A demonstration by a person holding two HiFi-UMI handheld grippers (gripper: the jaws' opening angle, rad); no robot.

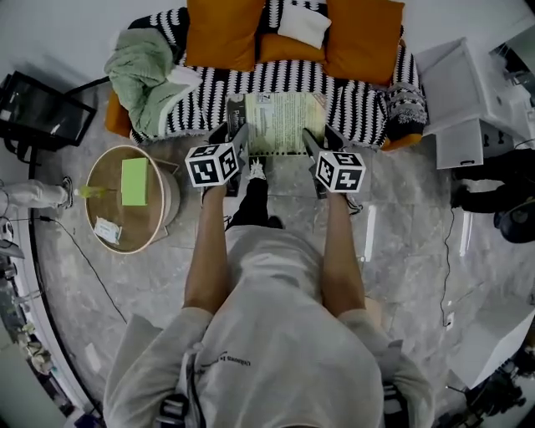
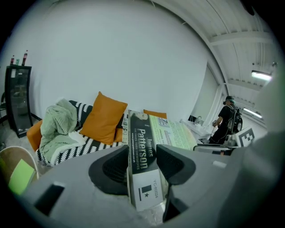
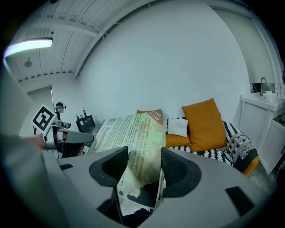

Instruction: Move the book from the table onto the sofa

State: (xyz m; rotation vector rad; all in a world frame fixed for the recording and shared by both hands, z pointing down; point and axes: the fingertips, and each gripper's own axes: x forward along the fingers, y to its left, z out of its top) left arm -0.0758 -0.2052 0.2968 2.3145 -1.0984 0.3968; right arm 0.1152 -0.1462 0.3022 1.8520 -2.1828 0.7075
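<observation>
A paperback book (image 1: 276,123) with a pale green back cover is held flat over the front edge of the sofa (image 1: 351,96), which wears a black-and-white zigzag cover. My left gripper (image 1: 238,144) is shut on the book's spine side; the dark spine (image 2: 141,156) sits between its pads. My right gripper (image 1: 311,146) is shut on the opposite edge, with the green cover (image 3: 141,156) clamped between its pads. I cannot tell whether the book rests on the seat or hangs just above it.
Orange cushions (image 1: 221,32) and a small white pillow (image 1: 305,25) line the sofa's back. A green blanket (image 1: 149,75) is heaped at its left end. A round wooden table (image 1: 125,201) with a green pad stands at left. White cabinets (image 1: 460,100) stand at right.
</observation>
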